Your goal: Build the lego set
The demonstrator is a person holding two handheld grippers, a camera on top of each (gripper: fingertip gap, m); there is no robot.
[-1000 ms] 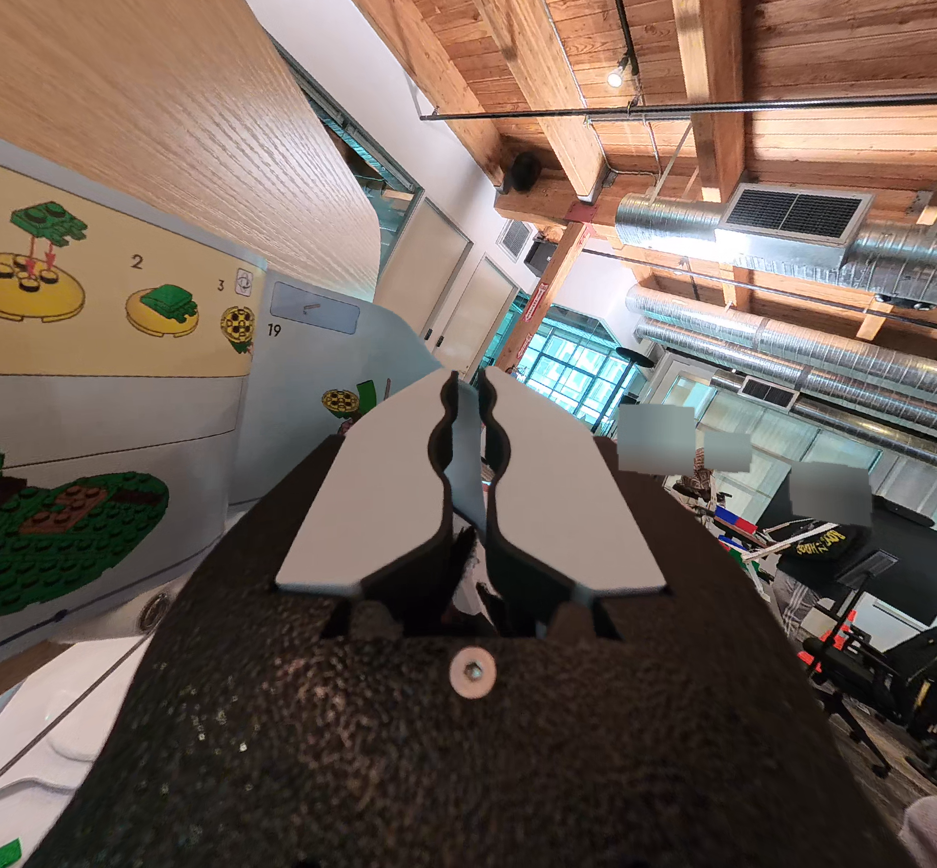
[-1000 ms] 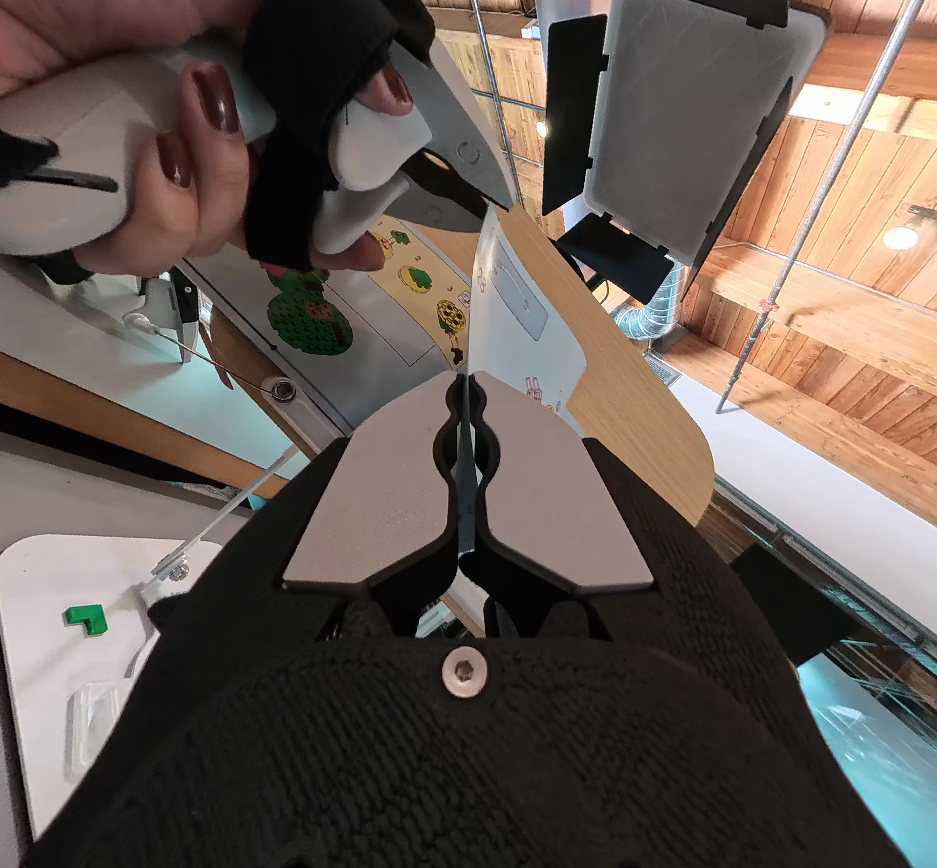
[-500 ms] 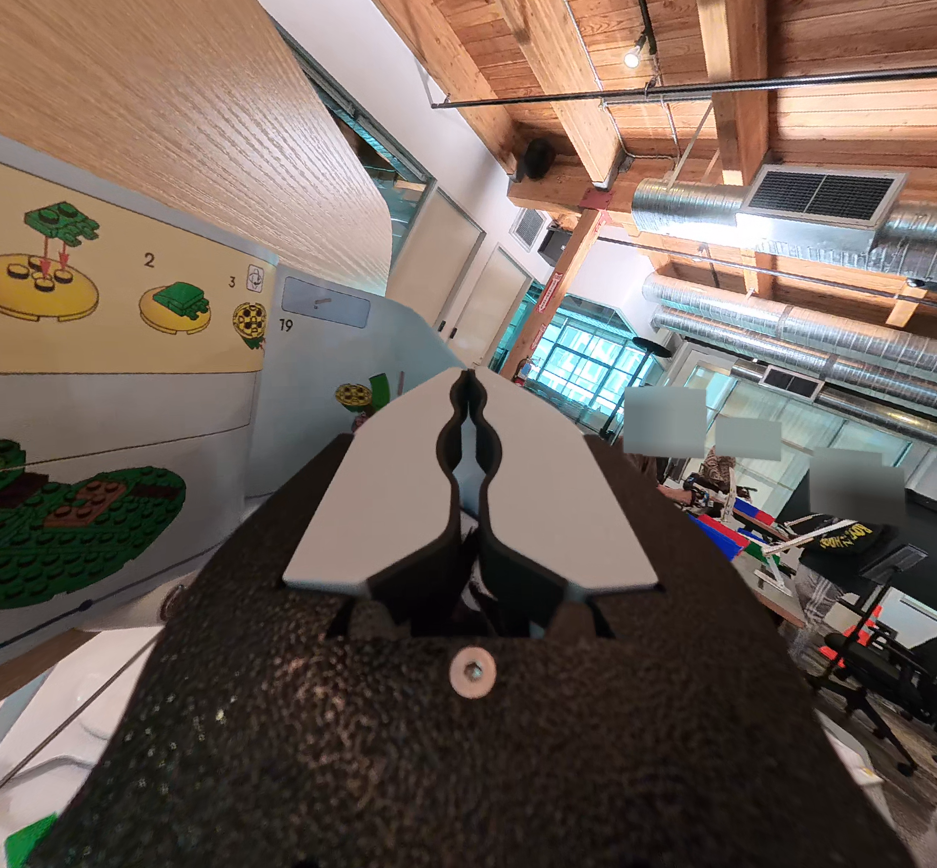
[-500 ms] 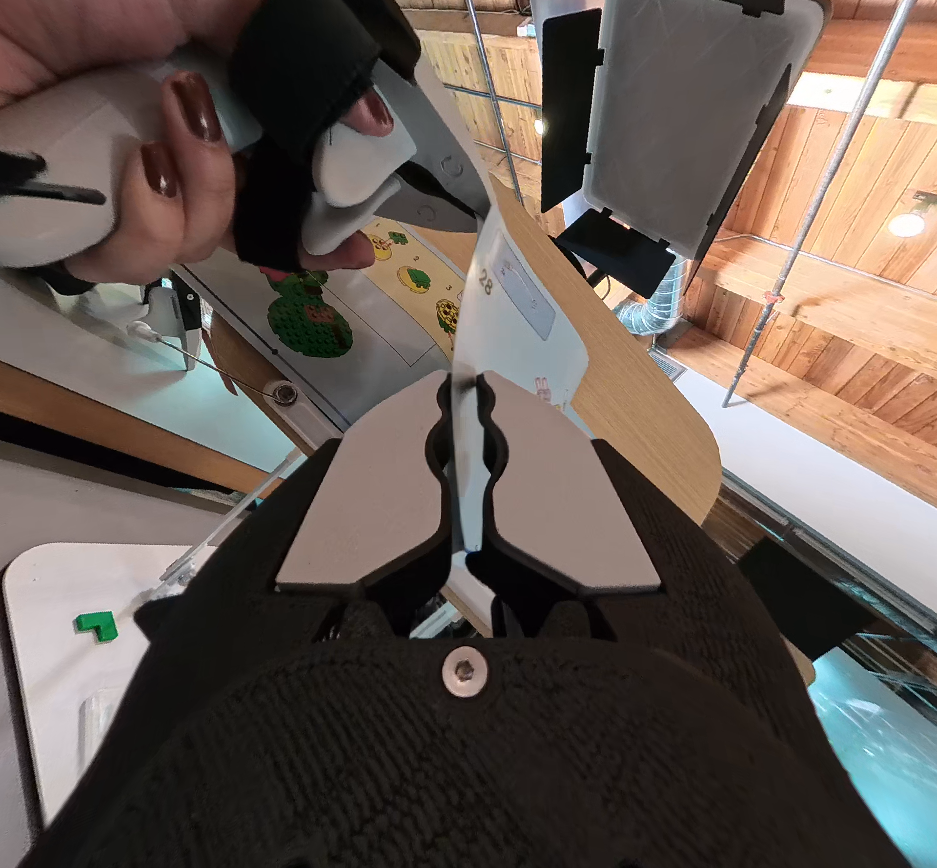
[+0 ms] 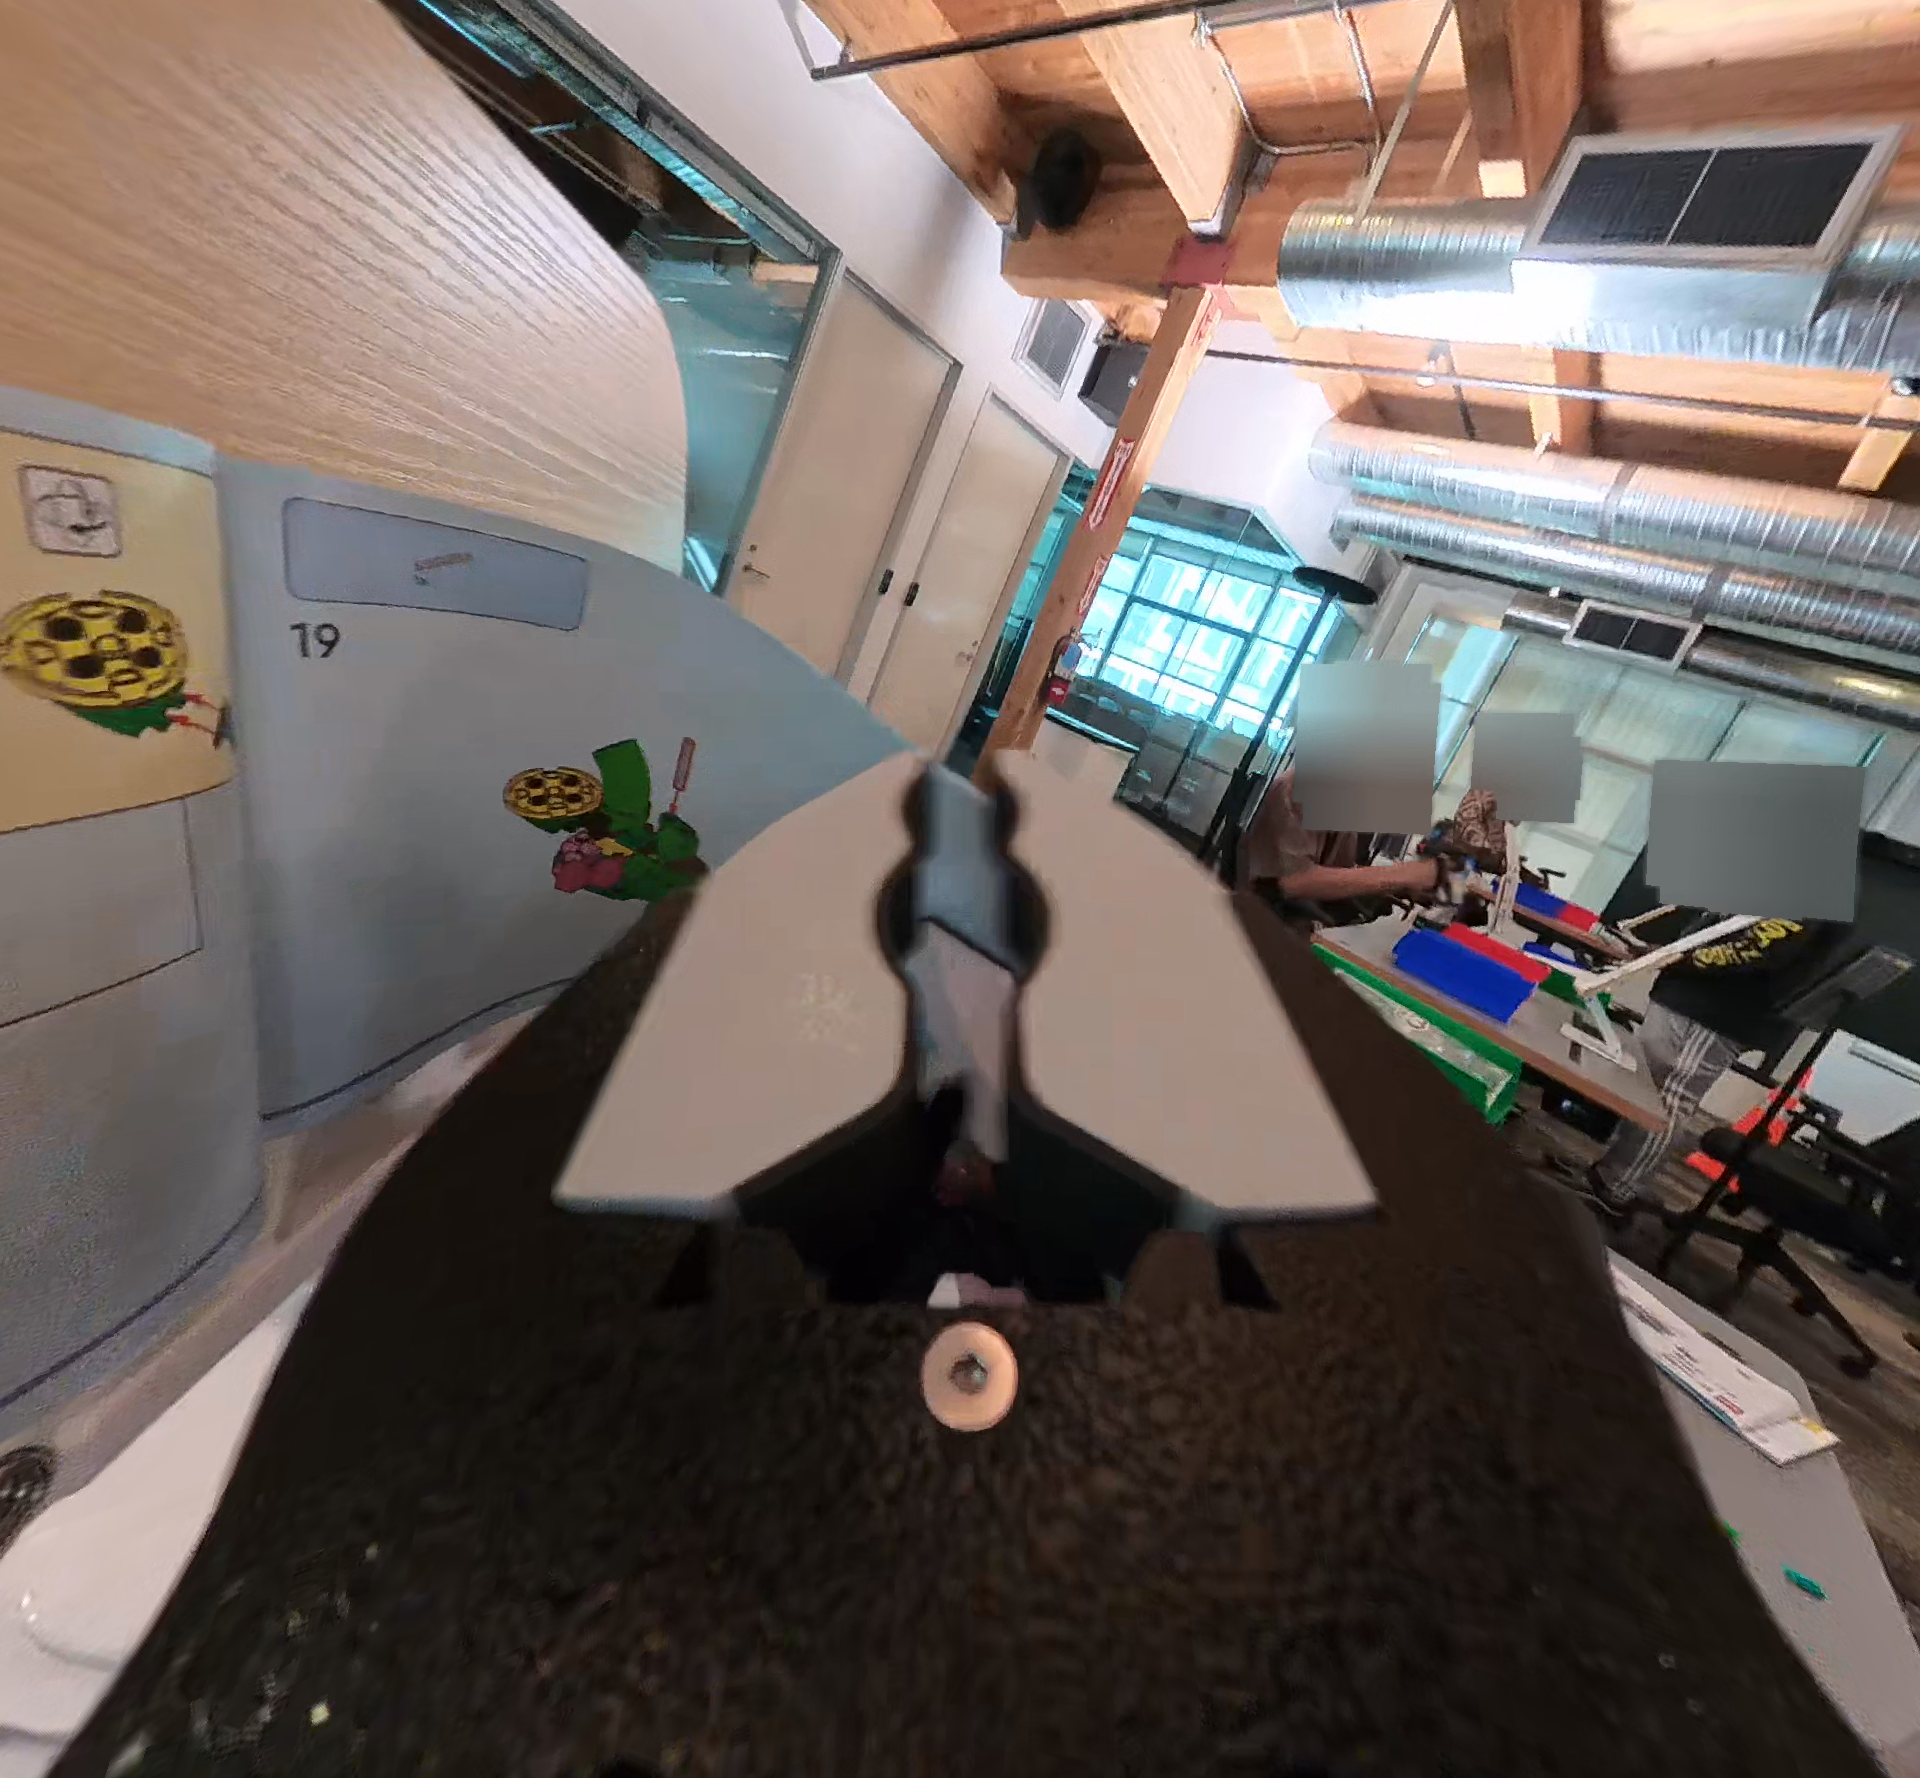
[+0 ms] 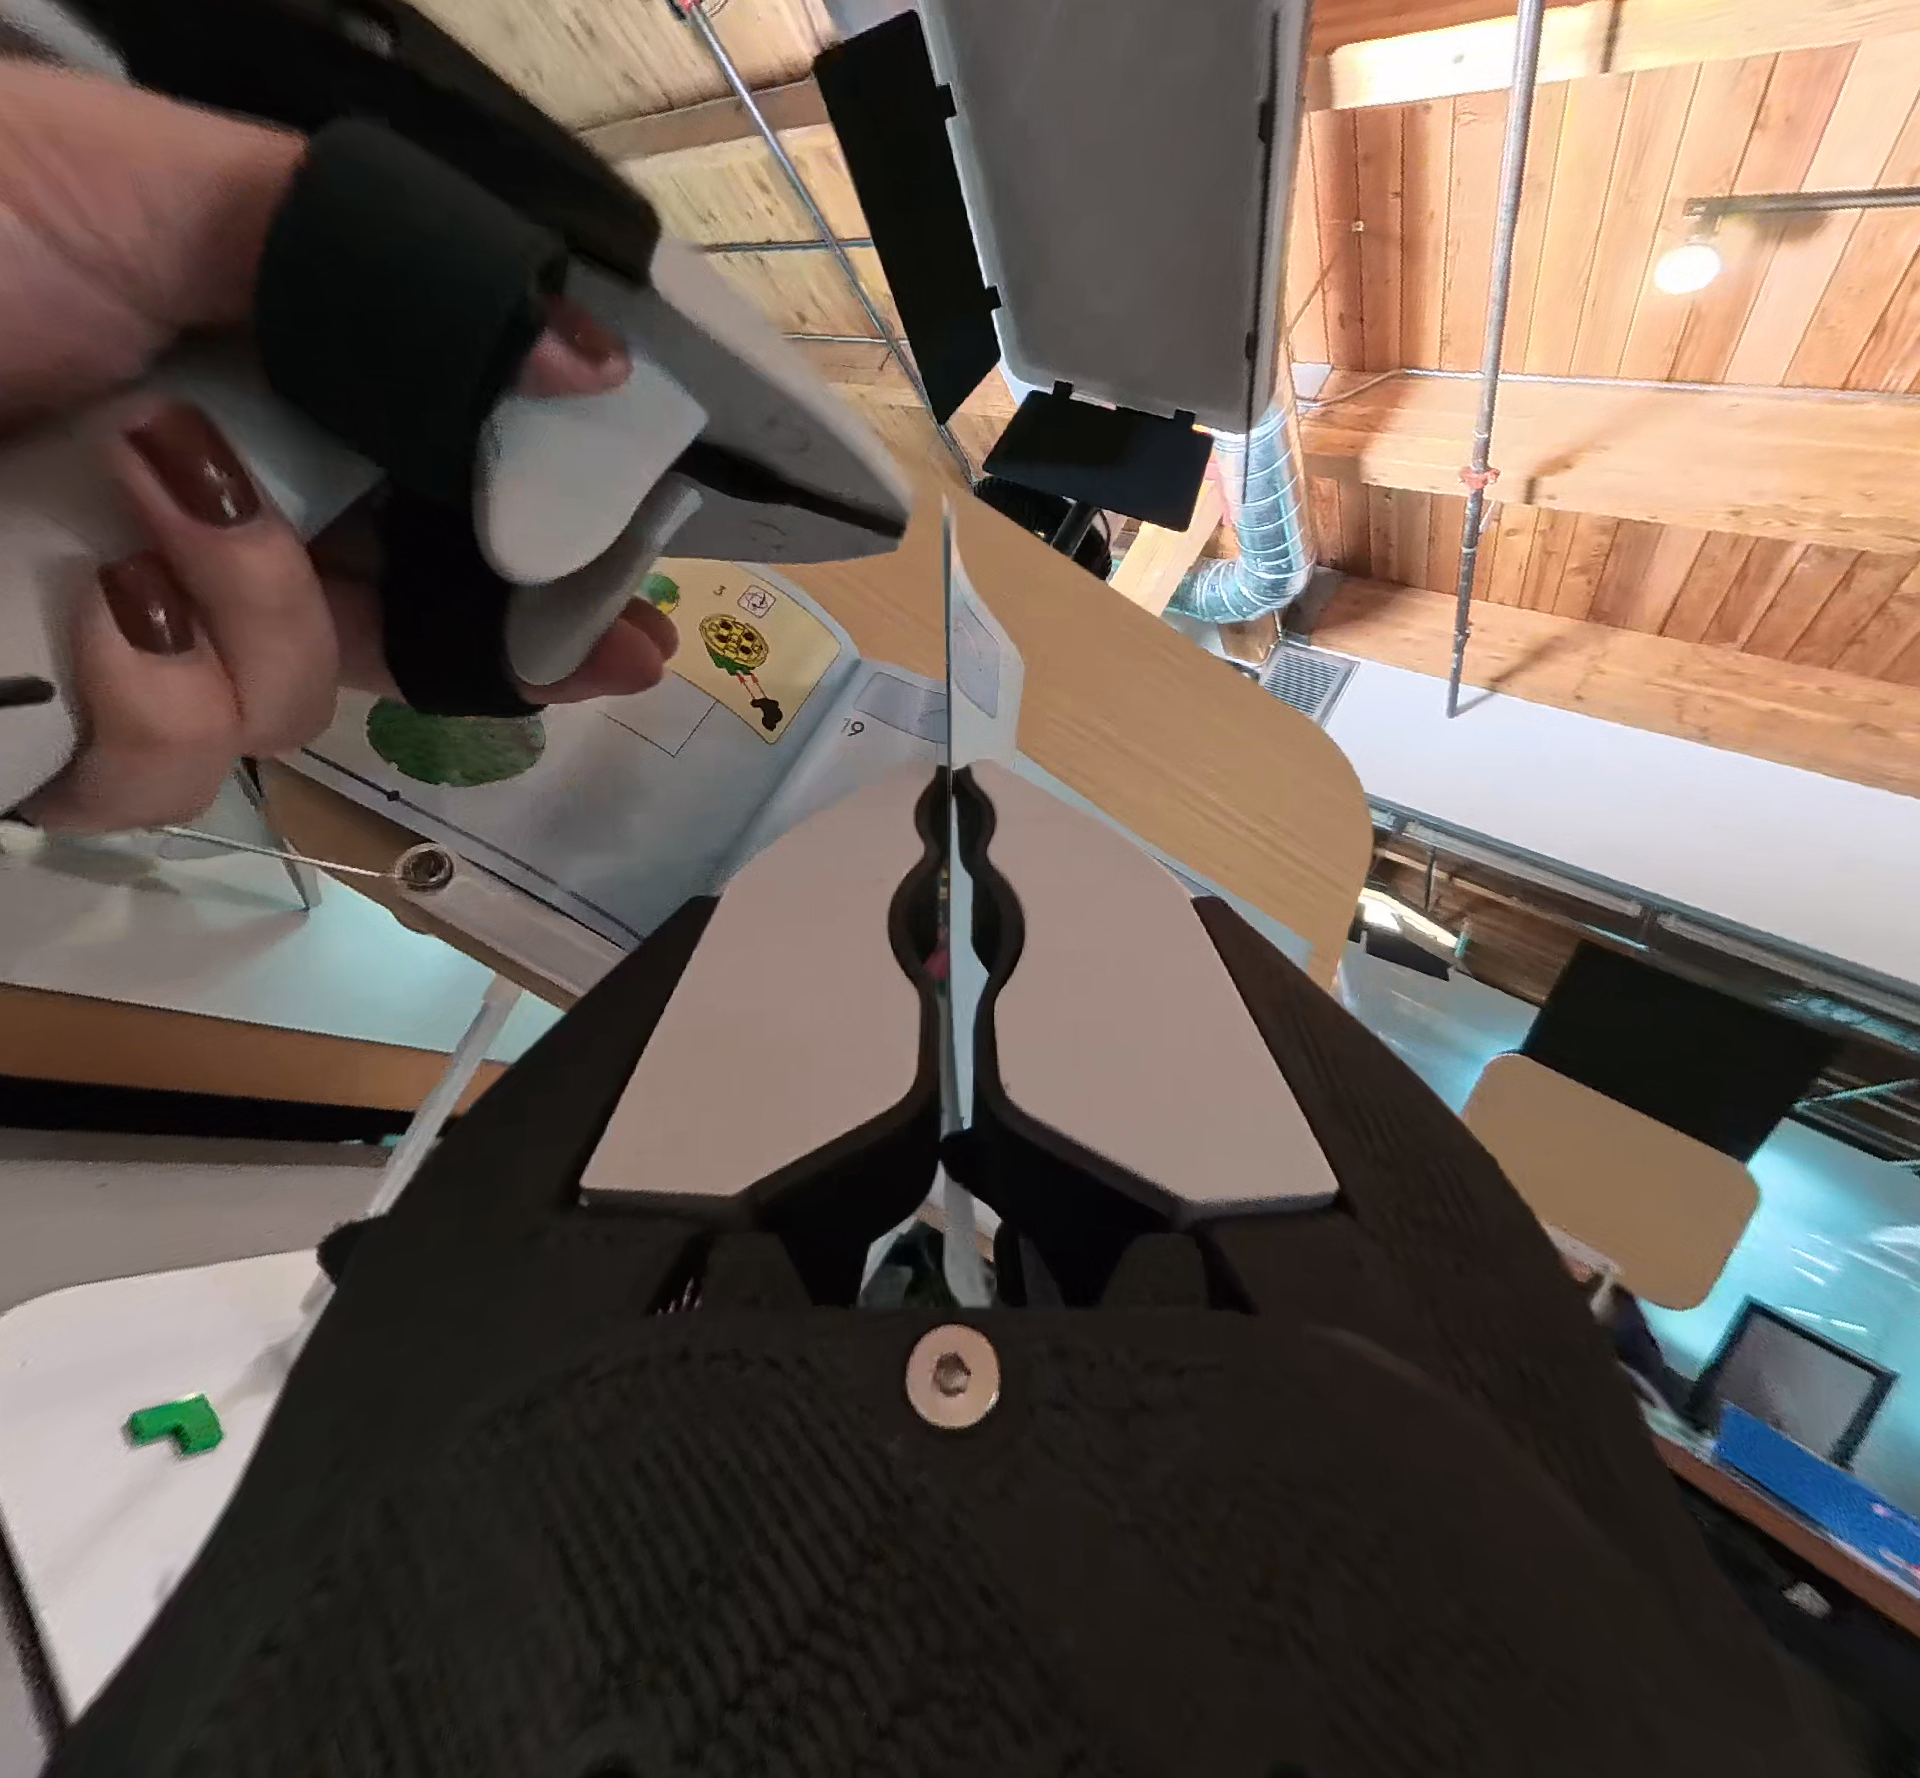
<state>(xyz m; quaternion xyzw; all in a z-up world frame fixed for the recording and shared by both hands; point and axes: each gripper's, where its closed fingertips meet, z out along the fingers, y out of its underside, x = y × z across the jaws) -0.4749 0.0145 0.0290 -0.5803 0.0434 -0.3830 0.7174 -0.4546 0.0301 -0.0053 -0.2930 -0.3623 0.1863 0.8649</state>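
Lego booklet (image 5: 436, 793) lies open on a wooden table (image 5: 312, 222), its pale blue pages printed with drawings of green and yellow builds. One page (image 6: 948, 648) stands lifted on edge, seen as a thin vertical sheet in the right wrist view. The right gripper (image 6: 948, 783) is clenched on that page, jaws pressed to either side of the sheet. The left gripper (image 5: 956, 793) has its jaws slightly parted with a blue-grey page corner lying in the gap; whether it pinches the paper or merely frames it cannot be told, and the view is blurred by motion. In the right wrist view that left gripper's pale tip sits just beside the top of the raised page, held by a hand (image 6: 177, 502) in a black strap.

A white tray (image 6: 114, 1396) at lower left holds one green L-shaped brick (image 6: 175, 1425); the rest of the tray is cut off by the frame and hidden behind the gripper body. A studio light panel (image 6: 1101, 139) hangs above the table. Blurred patches cover the people at a far table (image 5: 1455, 1022).
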